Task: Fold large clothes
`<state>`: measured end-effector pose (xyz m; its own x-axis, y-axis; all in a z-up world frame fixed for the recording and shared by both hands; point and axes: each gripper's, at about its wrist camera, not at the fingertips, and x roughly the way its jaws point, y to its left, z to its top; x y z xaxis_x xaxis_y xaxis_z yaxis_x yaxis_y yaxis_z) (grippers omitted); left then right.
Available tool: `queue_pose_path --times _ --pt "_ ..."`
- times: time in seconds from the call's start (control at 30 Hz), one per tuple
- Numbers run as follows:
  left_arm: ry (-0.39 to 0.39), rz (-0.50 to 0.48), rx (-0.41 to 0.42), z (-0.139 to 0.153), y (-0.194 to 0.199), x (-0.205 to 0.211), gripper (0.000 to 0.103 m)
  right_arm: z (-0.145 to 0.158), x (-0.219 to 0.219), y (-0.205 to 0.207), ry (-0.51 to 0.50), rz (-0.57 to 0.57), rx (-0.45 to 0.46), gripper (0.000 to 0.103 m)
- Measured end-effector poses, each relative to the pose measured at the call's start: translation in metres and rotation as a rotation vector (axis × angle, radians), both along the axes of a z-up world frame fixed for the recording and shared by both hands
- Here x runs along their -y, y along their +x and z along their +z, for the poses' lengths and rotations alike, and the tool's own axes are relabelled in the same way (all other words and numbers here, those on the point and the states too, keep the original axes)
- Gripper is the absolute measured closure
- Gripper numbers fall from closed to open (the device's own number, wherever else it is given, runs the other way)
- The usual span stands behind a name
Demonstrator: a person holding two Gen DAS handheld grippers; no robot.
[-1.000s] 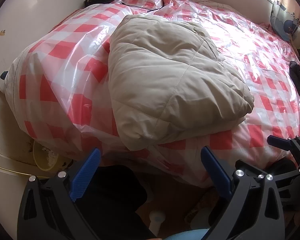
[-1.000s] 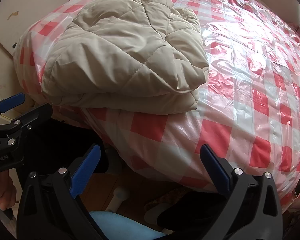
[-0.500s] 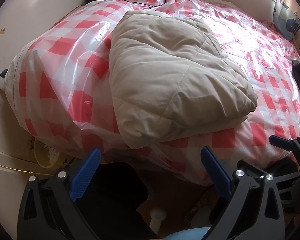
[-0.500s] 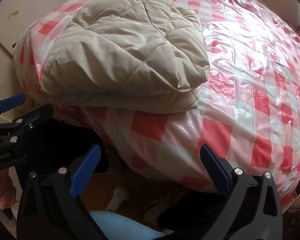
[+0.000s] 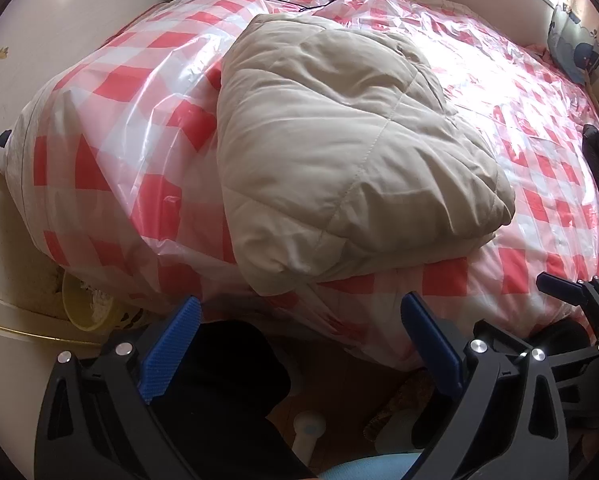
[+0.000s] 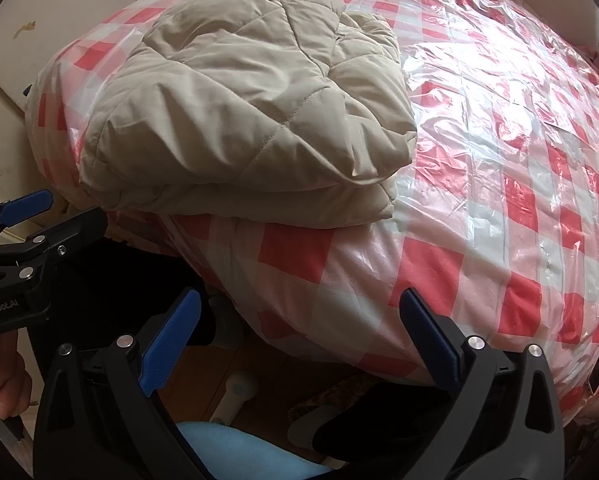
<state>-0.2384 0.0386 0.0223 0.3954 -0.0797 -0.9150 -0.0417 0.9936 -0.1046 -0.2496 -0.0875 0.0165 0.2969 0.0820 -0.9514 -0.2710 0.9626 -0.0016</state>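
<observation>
We see a beige quilted jacket point(image 5: 339, 152) folded into a thick bundle, lying on the bed point(image 5: 539, 184) near its front-left corner. The bed is covered with a clear plastic sheet point(image 6: 499, 128) over a red-and-white checked cloth. The folded edge of the jacket reaches just to the front border of the mattress, and its layers are stacked one on the other.

Our left gripper point(image 5: 299, 344) hangs in front of the bed, below the jacket and apart from it; its jaws are spread wide and hold nothing. Our right gripper point(image 6: 299, 340) is at the same low height, also before the mattress edge, with jaws released and nothing between them. In the right wrist view the left gripper appears at the left border, with a thumb on its handle.

Under the grippers we see a wooden floor point(image 6: 283, 384) with a white object point(image 6: 239, 392) on it. A yellow bowl point(image 5: 81, 304) stands beside the bed corner.
</observation>
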Motion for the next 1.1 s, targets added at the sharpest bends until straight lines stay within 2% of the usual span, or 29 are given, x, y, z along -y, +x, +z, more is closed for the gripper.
queue_pose_path --times 0.5,0.53,0.63,0.67,0.77,0.87,0.9,1.1 --pt "-0.002 0.021 -0.013 -0.003 0.003 -0.002 0.007 -0.002 0.003 0.004 0.002 0.000 -0.009 0.007" --pt "-0.012 0.026 -0.013 -0.003 0.003 -0.003 0.007 -0.002 0.004 0.004 0.004 -0.001 -0.010 0.007" --pt "-0.109 0.015 -0.021 -0.004 0.005 -0.007 0.007 -0.005 0.006 0.004 0.014 -0.005 -0.018 0.007" --pt "-0.133 0.017 -0.001 -0.003 0.004 -0.008 0.007 -0.006 0.006 0.003 0.016 -0.006 -0.020 0.007" --pt "-0.095 0.027 0.052 0.004 0.000 -0.006 0.007 -0.008 0.008 0.001 0.022 -0.005 -0.025 0.007" --pt "0.008 0.034 0.082 0.010 -0.003 -0.001 0.007 -0.007 0.011 -0.001 0.025 -0.005 -0.022 0.007" --pt "0.020 0.033 0.075 0.011 -0.002 0.000 0.007 -0.006 0.013 -0.002 0.027 -0.007 -0.020 0.007" --pt "0.021 0.032 0.022 0.005 0.000 0.003 0.007 0.002 0.019 -0.004 0.034 -0.018 -0.002 0.007"
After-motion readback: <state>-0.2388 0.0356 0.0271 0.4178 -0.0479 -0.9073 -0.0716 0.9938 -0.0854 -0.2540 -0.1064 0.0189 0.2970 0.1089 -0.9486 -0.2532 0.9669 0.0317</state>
